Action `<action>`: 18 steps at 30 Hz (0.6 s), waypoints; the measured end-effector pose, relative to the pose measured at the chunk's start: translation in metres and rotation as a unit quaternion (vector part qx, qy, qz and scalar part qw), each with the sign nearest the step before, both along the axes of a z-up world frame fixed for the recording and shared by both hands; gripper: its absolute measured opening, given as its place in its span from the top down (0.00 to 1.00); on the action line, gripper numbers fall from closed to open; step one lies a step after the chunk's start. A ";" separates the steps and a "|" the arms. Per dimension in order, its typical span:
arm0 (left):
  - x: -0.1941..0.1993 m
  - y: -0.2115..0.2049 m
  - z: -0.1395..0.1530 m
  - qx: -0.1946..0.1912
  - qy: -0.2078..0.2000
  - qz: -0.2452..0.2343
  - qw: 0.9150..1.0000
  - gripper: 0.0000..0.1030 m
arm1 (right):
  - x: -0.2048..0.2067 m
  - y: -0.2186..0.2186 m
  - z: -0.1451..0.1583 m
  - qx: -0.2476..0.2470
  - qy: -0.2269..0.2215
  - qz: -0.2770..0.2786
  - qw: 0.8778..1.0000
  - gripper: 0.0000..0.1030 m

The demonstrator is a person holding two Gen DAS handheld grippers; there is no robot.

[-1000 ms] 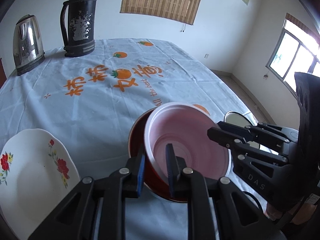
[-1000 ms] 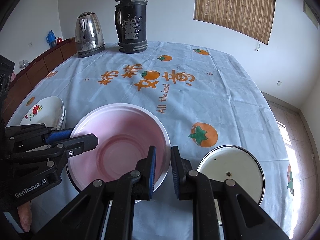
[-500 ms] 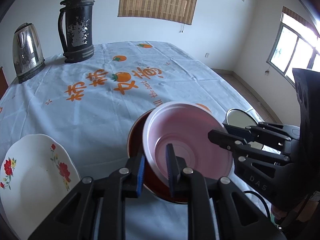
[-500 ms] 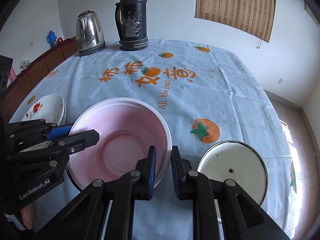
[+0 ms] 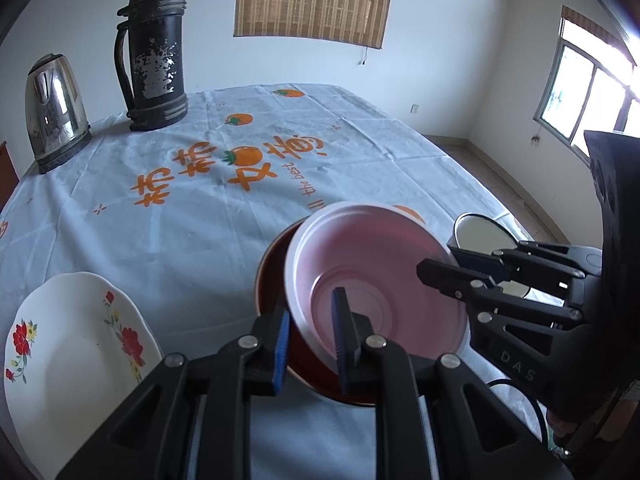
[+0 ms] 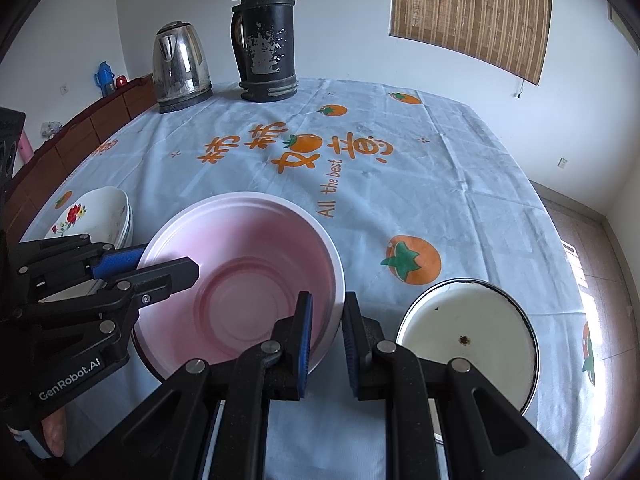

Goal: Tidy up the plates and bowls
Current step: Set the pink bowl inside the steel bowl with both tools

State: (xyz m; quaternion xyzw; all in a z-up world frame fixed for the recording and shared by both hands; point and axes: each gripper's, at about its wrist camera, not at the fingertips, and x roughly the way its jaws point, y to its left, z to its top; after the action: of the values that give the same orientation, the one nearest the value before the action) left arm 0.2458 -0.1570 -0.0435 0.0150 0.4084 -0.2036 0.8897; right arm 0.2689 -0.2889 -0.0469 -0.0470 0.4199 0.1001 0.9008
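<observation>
A: Step in hand, as judged: the pink bowl [image 6: 244, 280] is being nested into the red bowl [image 5: 276, 280]. It is gripped on two sides. The left gripper [image 5: 310, 340] is clamped on the near-left rim, one pad inside the wall and one outside. The right gripper [image 6: 326, 336] is clamped on the opposite rim in the same way.

B: Seated yet?

A: Not judged so. In the left view the pink bowl is tilted, its left edge raised, and a crescent of red bowl is exposed on that side. Whether its base is touching the red bowl cannot be told.

B: Next move?

A: Likely the bowl is to be levelled and lowered until both rims sit concentric, then both grips released. Uneven release should be avoided, since the bowl could be tipped.

B: Pose?

A: Both tools are angled down and inward, with fingers converging on the bowl from opposite sides. The left is seen low at the left edge of the right view; the right is seen at the right edge of the left view.

B: Rest of the table?

A: Floral plates [image 6: 100, 212] are stacked just left of the bowls. A white enamel dish [image 6: 466, 336] is near on the right. A kettle [image 6: 180, 66] and flask [image 6: 268, 36] are well apart at the far edge.
</observation>
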 end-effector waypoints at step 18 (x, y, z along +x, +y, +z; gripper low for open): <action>-0.004 0.000 0.007 -0.007 -0.015 -0.008 1.000 0.57 | -0.001 0.001 0.000 -0.005 -0.004 0.002 1.000 0.83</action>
State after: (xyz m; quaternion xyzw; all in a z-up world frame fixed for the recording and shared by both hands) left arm 0.2420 -0.1567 -0.0370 0.0149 0.3930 -0.2139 0.8942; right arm 0.2684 -0.2880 -0.0474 -0.0530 0.4165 0.0995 0.9021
